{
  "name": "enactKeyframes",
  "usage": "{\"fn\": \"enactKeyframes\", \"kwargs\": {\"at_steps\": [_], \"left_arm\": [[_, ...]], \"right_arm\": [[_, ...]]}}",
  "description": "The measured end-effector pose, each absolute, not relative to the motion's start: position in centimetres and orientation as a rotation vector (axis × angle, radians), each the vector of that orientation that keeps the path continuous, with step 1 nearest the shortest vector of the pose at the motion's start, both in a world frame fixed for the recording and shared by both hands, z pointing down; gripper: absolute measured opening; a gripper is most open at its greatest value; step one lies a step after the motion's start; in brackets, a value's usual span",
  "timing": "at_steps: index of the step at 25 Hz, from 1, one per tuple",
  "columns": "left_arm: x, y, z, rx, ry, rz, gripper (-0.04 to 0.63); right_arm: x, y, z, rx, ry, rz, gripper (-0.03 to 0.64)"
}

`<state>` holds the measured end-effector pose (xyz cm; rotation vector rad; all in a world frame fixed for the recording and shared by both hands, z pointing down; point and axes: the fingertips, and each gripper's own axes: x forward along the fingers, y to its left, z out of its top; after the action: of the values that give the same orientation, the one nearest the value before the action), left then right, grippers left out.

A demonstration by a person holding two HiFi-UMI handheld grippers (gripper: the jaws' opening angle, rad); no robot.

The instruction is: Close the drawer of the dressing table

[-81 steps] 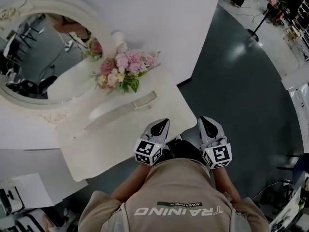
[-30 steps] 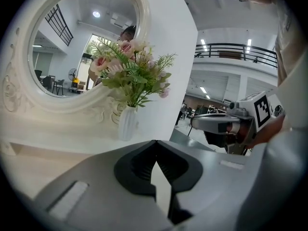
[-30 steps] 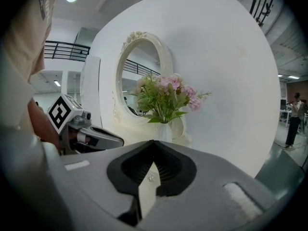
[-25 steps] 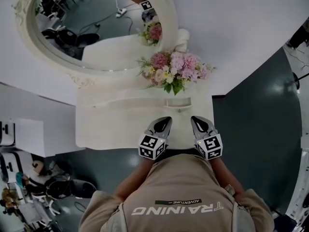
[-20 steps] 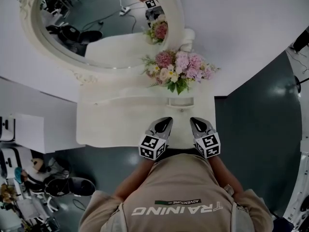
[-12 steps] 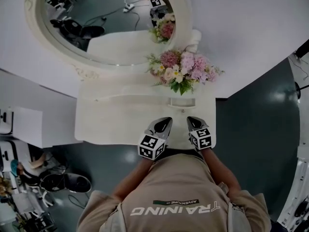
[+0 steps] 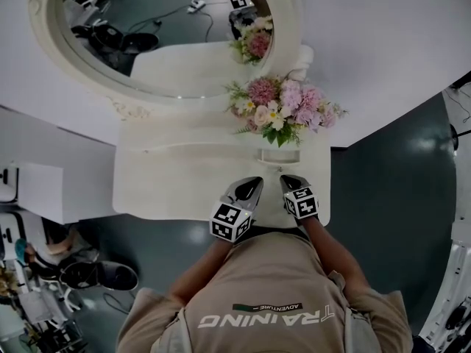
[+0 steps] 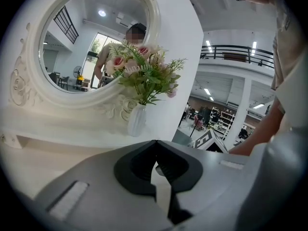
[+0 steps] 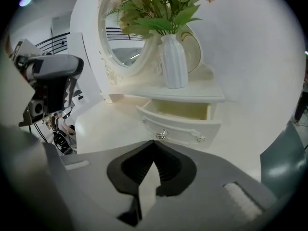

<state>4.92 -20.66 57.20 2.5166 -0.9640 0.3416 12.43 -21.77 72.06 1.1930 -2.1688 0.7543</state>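
The white dressing table (image 7: 176, 190) has a small drawer (image 7: 278, 155) standing open under the shelf with the flowers. In the right gripper view the drawer (image 9: 179, 127) shows its pale inside and two metal pulls on its front. My right gripper (image 7: 285, 178) hovers over the tabletop just in front of the drawer, jaws shut with nothing between them (image 9: 154, 143). My left gripper (image 7: 252, 182) sits beside it to the left, also shut and empty (image 8: 155, 143), pointing at the vase (image 8: 136, 120).
A white vase of pink flowers (image 7: 283, 112) stands on the shelf above the drawer, before an oval mirror (image 7: 169, 35). Dark floor (image 7: 390, 182) lies right of the table. A white box (image 7: 29, 190) and clutter (image 7: 88, 274) are at the left.
My right gripper has moved left and forward over the tabletop, closer to the open drawer and to the left gripper. The left gripper has stayed put. The drawer stays open.
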Motion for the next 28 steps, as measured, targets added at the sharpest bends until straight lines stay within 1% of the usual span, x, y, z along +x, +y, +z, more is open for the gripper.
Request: {"fn": "enactKeyframes", "kwargs": {"at_steps": [6, 15, 28], "left_arm": [[4.4, -21.2, 57.5, 2.497, -0.972, 0.345, 0.018], [3.8, -22.4, 57.9, 2.483, -0.972, 0.355, 0.018], [4.2, -23.2, 58.0, 2.477, -0.958, 0.358, 0.018]], "right_arm": [[11.8, -22.4, 73.1, 1.152, -2.151, 0.795, 0.003], [12.3, -23.4, 73.8, 1.205, -2.110, 0.882, 0.002], [12.0, -24.2, 73.5, 1.132, -2.118, 0.846, 0.002]]}}
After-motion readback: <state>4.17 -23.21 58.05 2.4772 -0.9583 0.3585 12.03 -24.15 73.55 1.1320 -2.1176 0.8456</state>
